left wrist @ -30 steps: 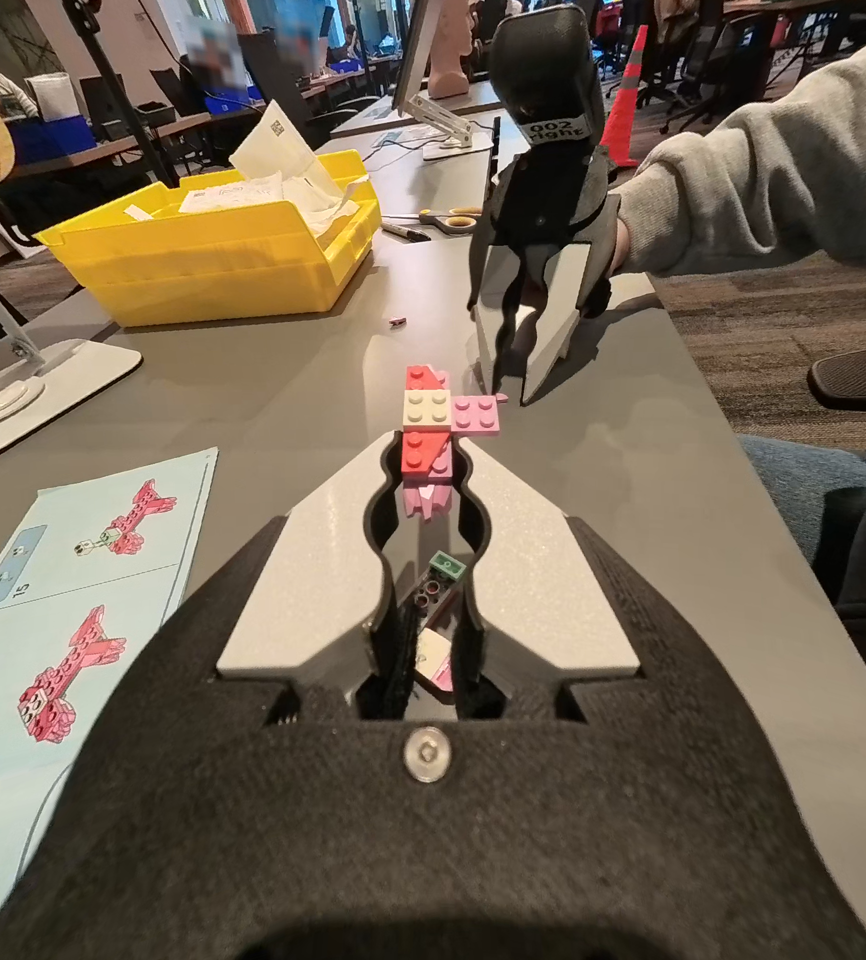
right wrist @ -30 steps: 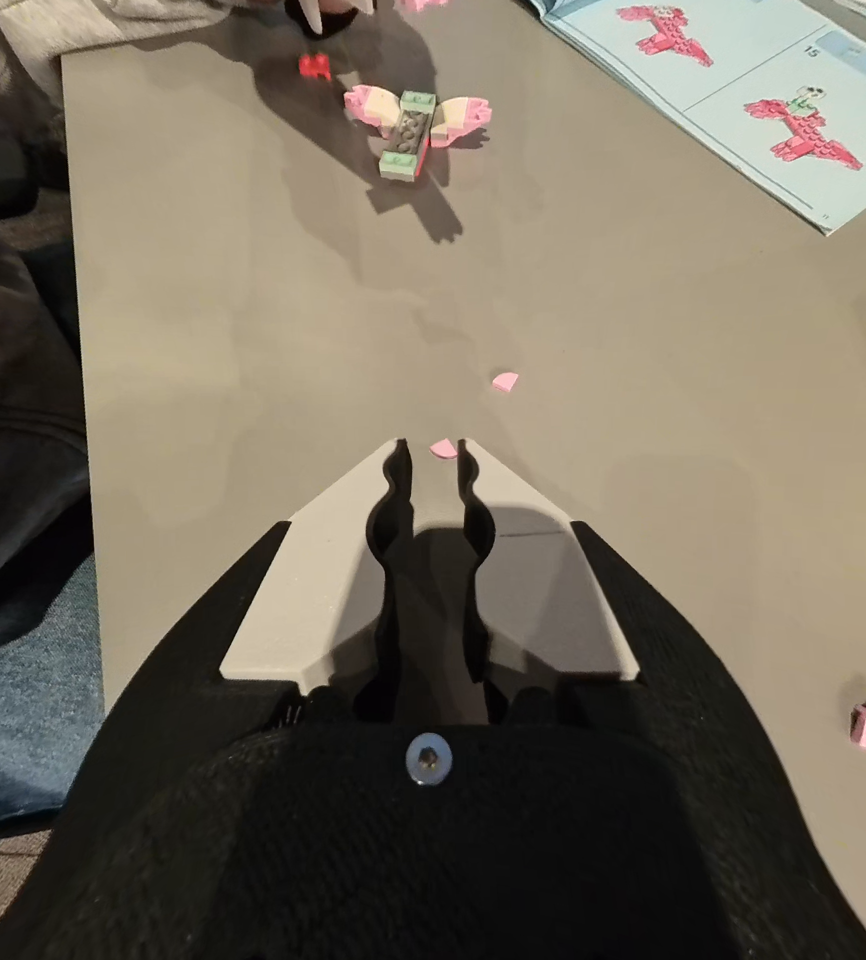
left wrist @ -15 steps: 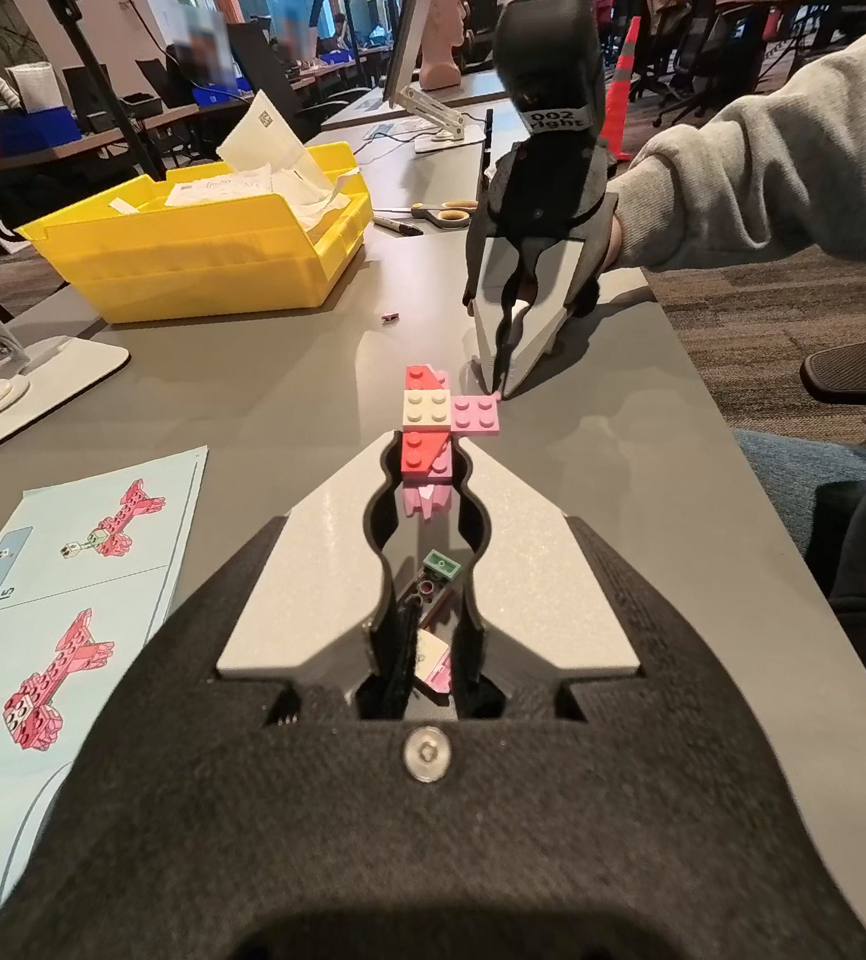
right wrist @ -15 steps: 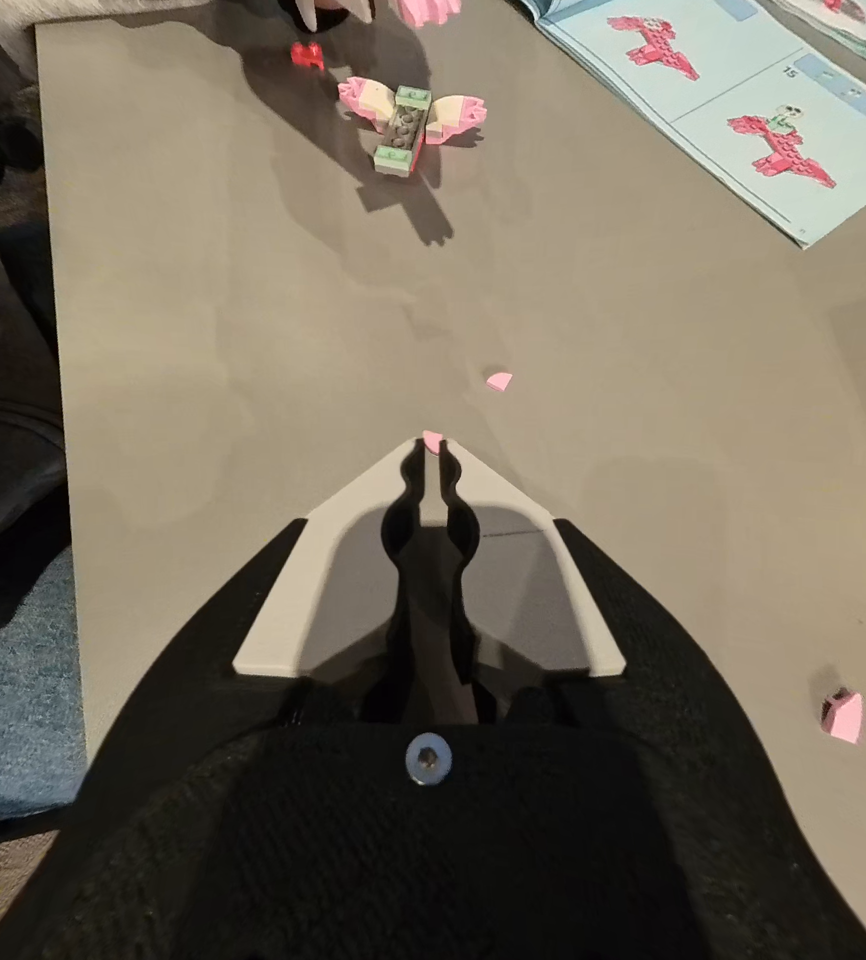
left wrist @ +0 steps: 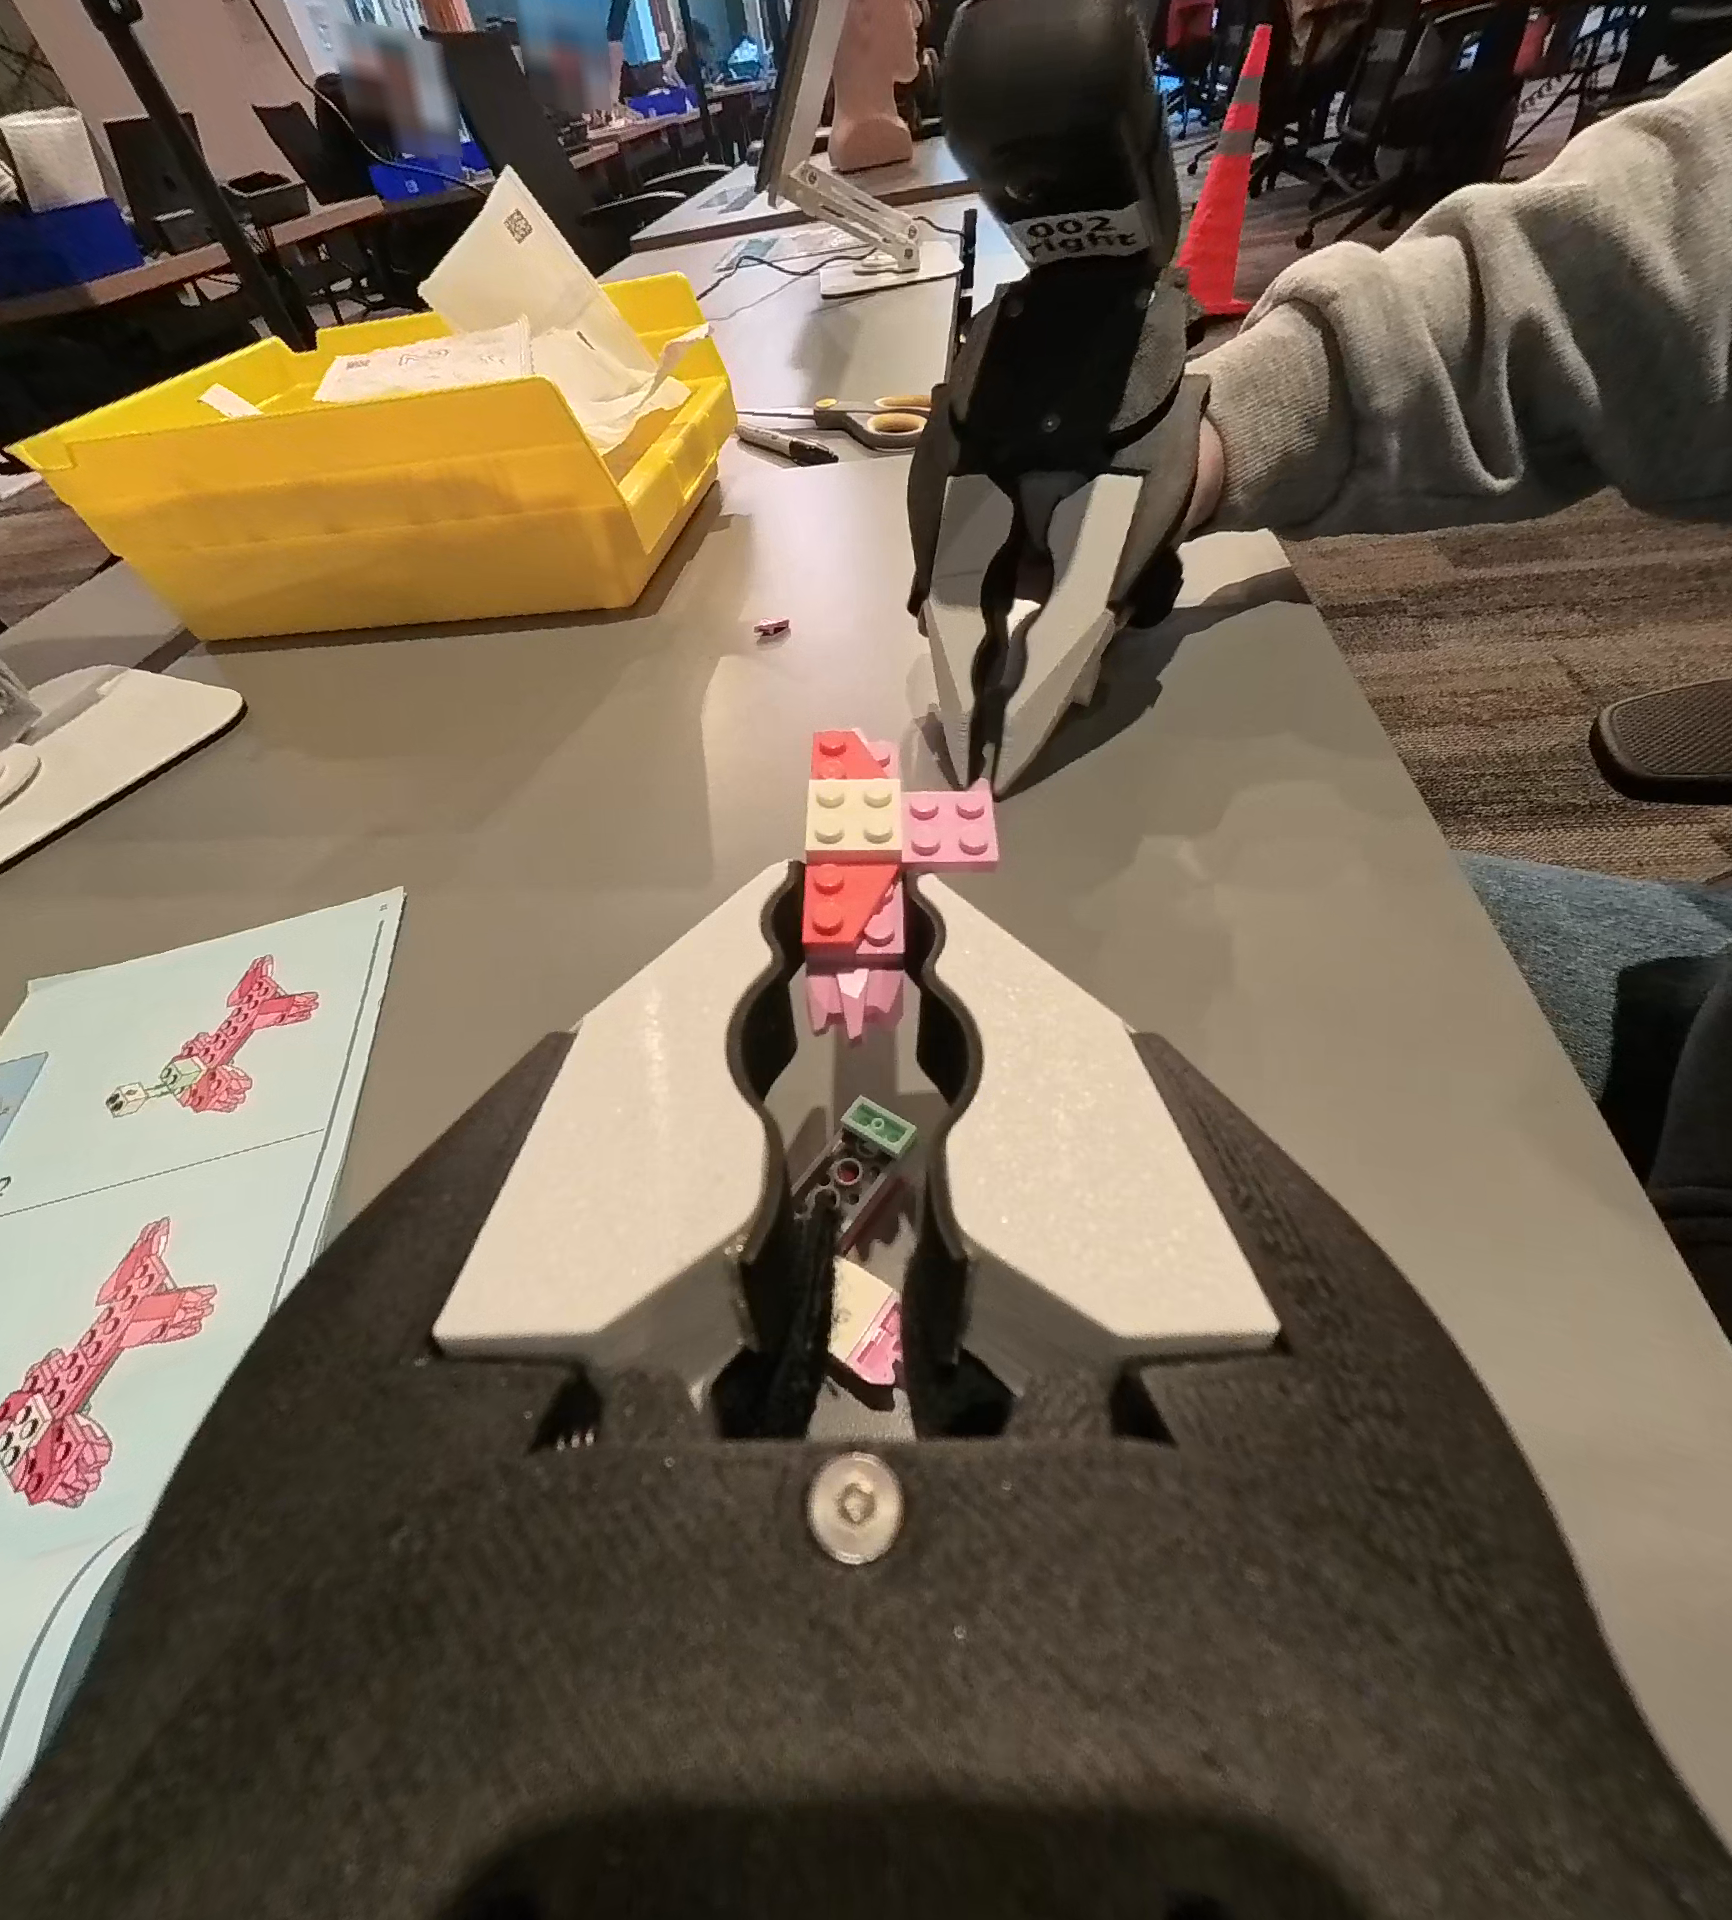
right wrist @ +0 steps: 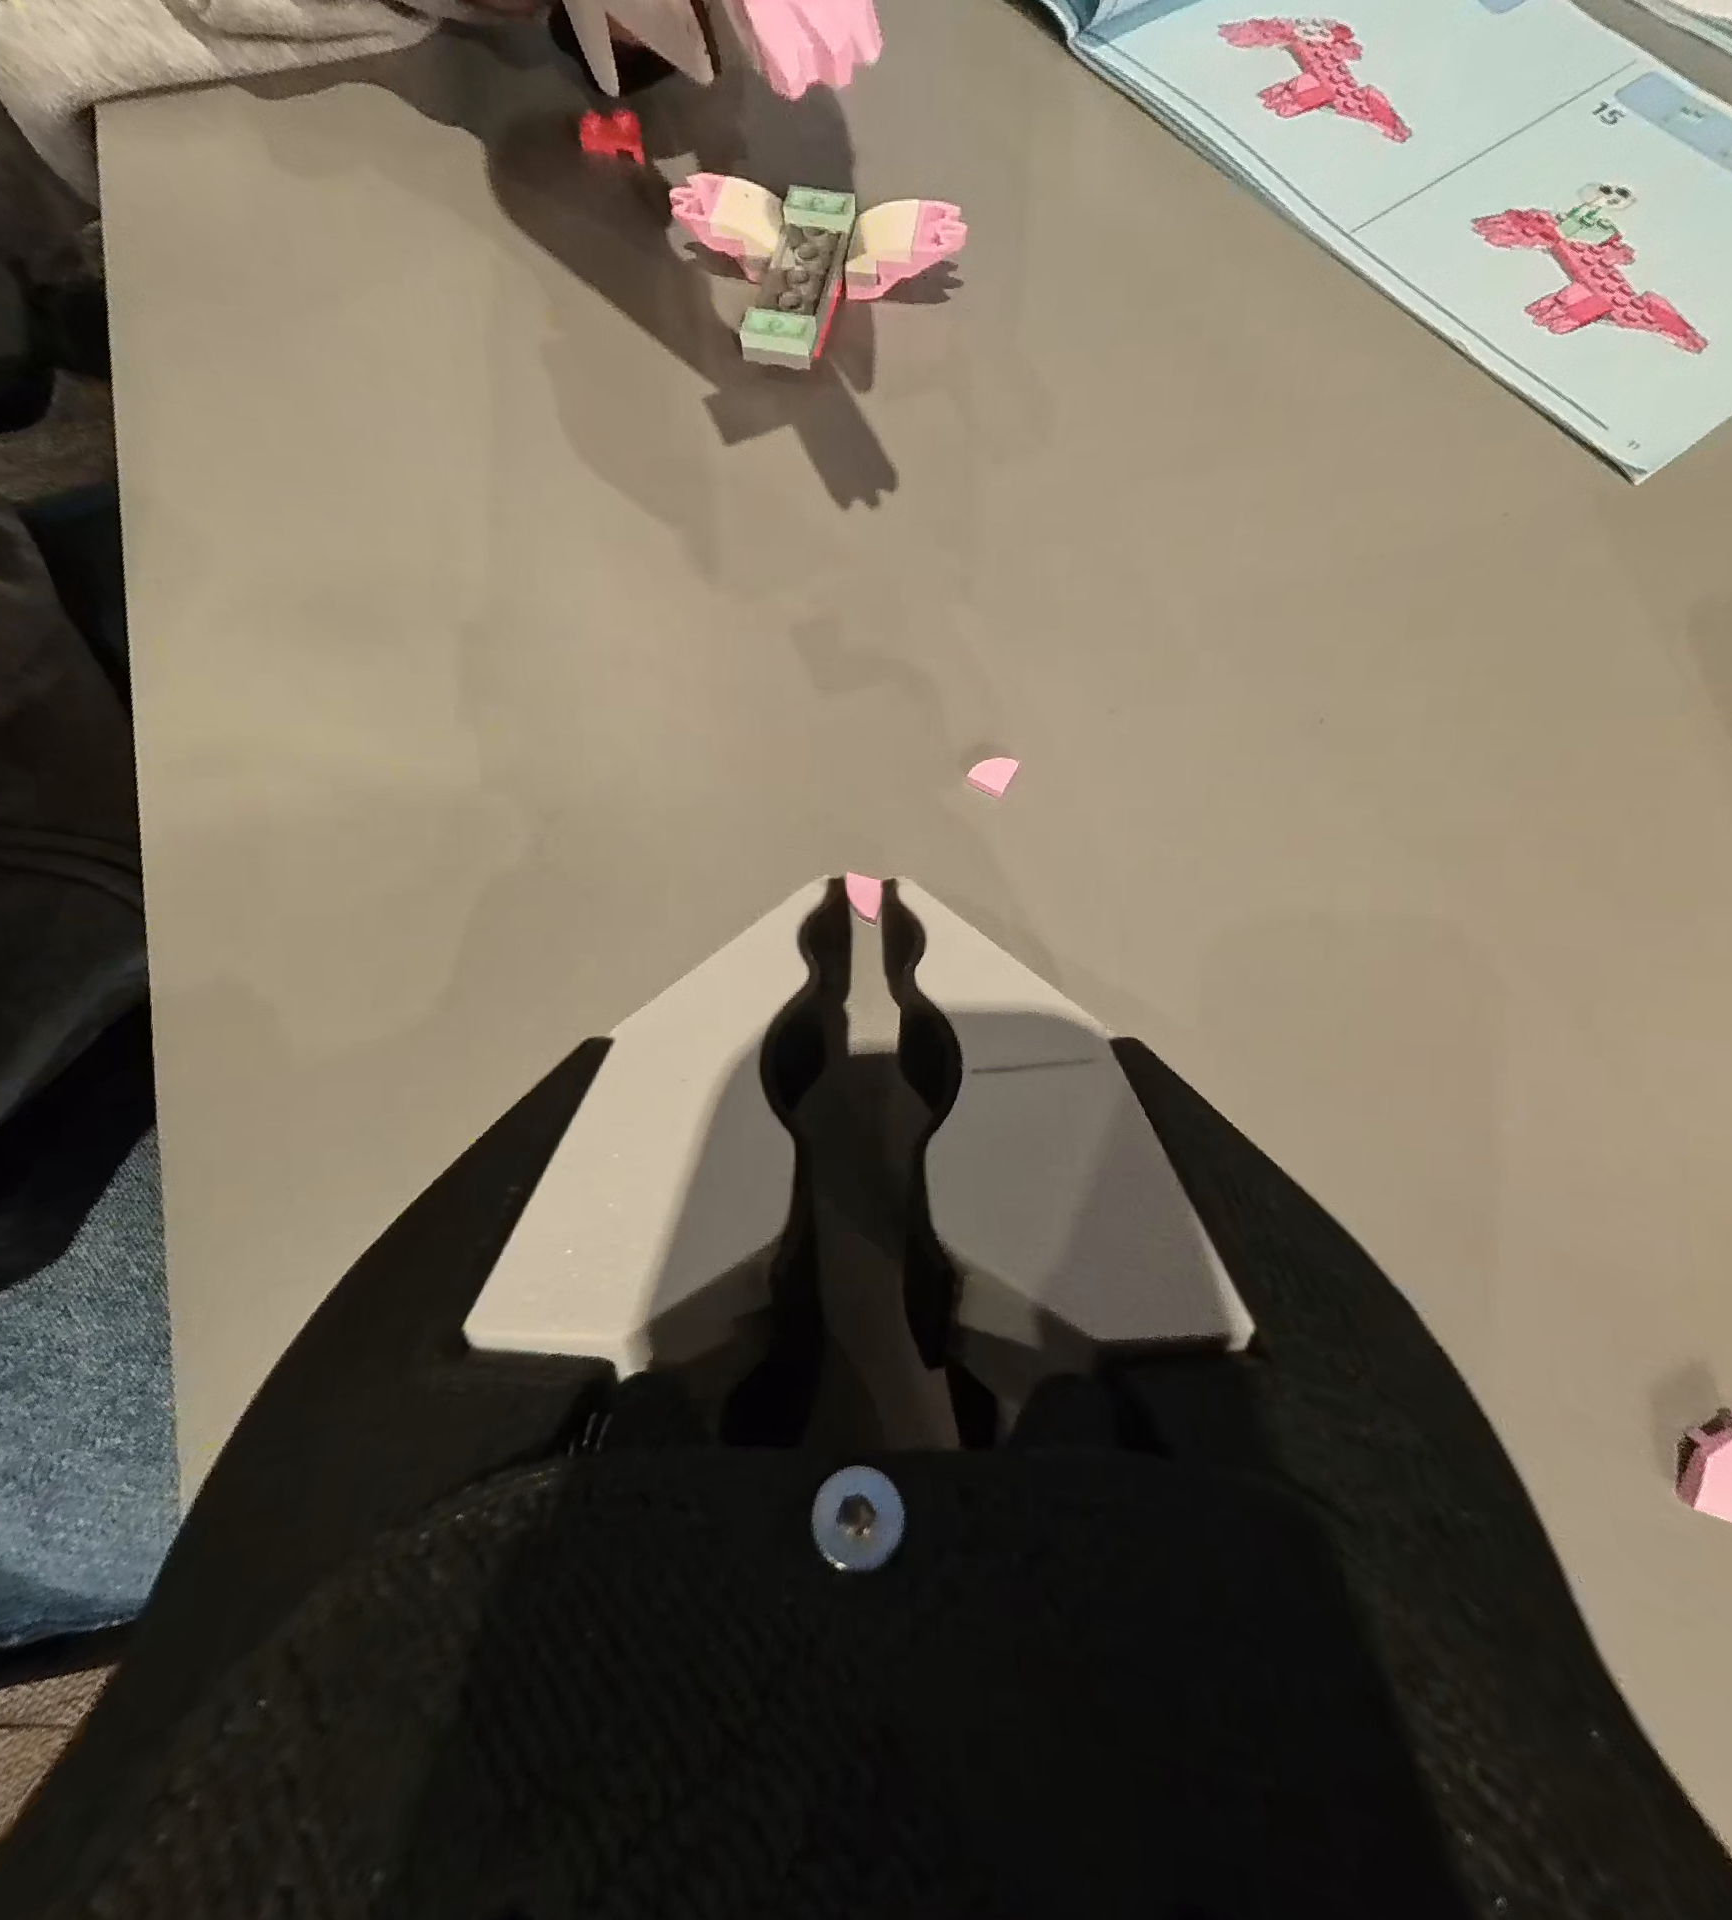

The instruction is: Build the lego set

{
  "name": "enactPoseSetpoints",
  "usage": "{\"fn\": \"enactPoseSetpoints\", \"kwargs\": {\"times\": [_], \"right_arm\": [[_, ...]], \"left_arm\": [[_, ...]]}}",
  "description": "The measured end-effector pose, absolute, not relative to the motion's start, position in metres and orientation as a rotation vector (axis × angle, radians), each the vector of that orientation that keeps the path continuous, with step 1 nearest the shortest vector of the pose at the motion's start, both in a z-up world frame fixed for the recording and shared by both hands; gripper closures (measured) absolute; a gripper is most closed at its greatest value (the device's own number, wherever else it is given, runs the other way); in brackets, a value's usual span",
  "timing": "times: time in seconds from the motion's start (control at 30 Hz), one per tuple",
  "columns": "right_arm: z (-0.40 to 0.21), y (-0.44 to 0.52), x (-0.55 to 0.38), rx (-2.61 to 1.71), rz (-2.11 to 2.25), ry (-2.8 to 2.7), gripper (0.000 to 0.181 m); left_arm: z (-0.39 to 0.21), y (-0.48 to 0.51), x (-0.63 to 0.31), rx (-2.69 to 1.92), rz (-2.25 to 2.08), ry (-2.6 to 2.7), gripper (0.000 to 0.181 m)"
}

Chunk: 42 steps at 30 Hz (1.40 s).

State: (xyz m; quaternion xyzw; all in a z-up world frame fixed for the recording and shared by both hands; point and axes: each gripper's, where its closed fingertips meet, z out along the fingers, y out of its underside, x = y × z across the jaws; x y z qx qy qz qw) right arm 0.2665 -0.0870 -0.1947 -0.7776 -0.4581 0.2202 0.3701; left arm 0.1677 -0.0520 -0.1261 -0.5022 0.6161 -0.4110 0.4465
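Note:
My left gripper (left wrist: 854,899) is shut on a lego assembly (left wrist: 857,831) of red, cream and pink plates, held above the grey table (left wrist: 529,790). Under its jaws lies a winged sub-assembly (left wrist: 877,1130), also in the right wrist view (right wrist: 812,265). My right gripper (right wrist: 862,883) is tip-down on the table, shut on a small pink quarter-round tile (right wrist: 862,896). It shows in the left wrist view (left wrist: 981,774) just right of the held assembly. A second pink tile (right wrist: 994,776) lies just beyond. The left gripper's fingers (right wrist: 644,47) and the held assembly (right wrist: 808,42) show at the top.
An instruction booklet (right wrist: 1527,208) lies on the table, on my left in the left wrist view (left wrist: 135,1143). A red piece (right wrist: 610,135), a pink slope piece (right wrist: 1724,1475), a yellow bin (left wrist: 374,509), scissors (left wrist: 872,416) and a monitor base (left wrist: 62,738) are around. The person's lap is by the table edge. The tips of one gripper are about 12 centimetres away from the tips of the other.
My right gripper's jaws have narrowed onto the small pink tile that lay just ahead of its tips. My left gripper holds its assembly in the same place.

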Motion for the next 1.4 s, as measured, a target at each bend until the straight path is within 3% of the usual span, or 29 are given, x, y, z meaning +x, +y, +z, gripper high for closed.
{"fn": "enactPoseSetpoints", "kwargs": {"times": [0.27, 0.63, 1.4], "right_arm": [[-0.192, -0.089, 0.263, -1.985, 0.589, -1.192, 0.178], [-0.095, -0.098, 0.192, -1.66, 0.646, -1.417, 0.178], [-0.109, -0.121, 0.155, -1.711, 0.762, -1.758, 0.178]], "left_arm": [[-0.126, -0.057, 0.167, -1.224, -1.038, 1.56, 0.165], [-0.131, -0.093, 0.162, -1.104, -1.191, 1.741, 0.164], [-0.13, -0.123, 0.155, -0.94, -1.267, 1.869, 0.165]]}}
